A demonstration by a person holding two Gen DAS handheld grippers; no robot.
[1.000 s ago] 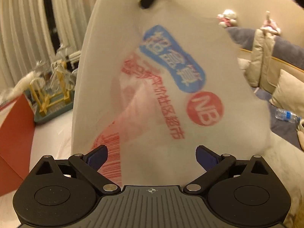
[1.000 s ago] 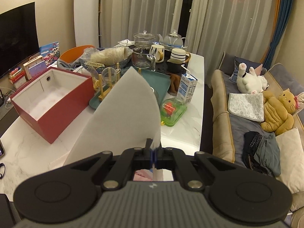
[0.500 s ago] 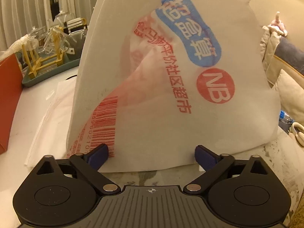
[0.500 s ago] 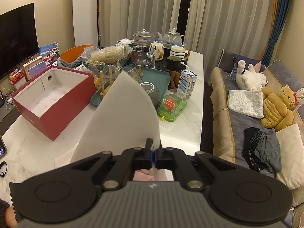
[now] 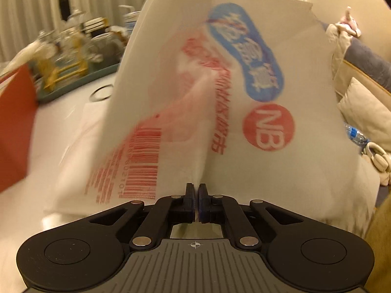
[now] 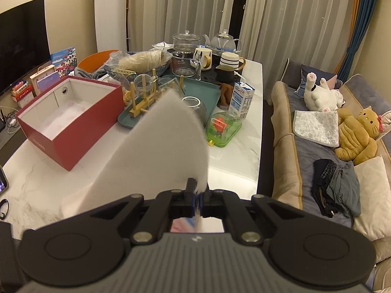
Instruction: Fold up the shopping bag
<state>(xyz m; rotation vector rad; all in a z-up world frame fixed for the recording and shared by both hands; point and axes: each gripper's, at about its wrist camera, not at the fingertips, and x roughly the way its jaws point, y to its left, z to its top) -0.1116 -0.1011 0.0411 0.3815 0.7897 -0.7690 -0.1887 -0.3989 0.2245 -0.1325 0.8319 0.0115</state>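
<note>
Both tools are on the shopping bag [image 5: 220, 97] — it is up off the counter [image 6: 234, 151], stretched between them. The left tool [image 5: 196, 189] has its fingers pressed together on the bag's lower edge, right below the red barcode, and the white sheet rises steeply ahead of it with the blue logo and the red NB circle facing the camera. The view is blurred, so exactly how much fabric sits in the pinch is hard to tell.

The right tool [image 6: 198, 190] is likewise clamped on the bag, gripping a corner; a curved flap of plain white stands up just ahead of its fingers and hides part of the teal tray [image 6: 207, 92] beyond. Off to that tool's left sits the red box [image 6: 73, 131], to its right, across the counter edge, the sofa [image 6: 305, 171].

By my reading this is the lift-and-spread stage — two grips set, the bag held taut in the air, no fold laid down yet. The next move calls for both tools to travel together: bring the held edges down to the open patch of counter just ahead of the tools, keep the tension even so the sheet lands flat, and carry one edge over the other. The fabric looks thin and floppy, so a slack side would likely wrinkle or drift toward the box.
</note>
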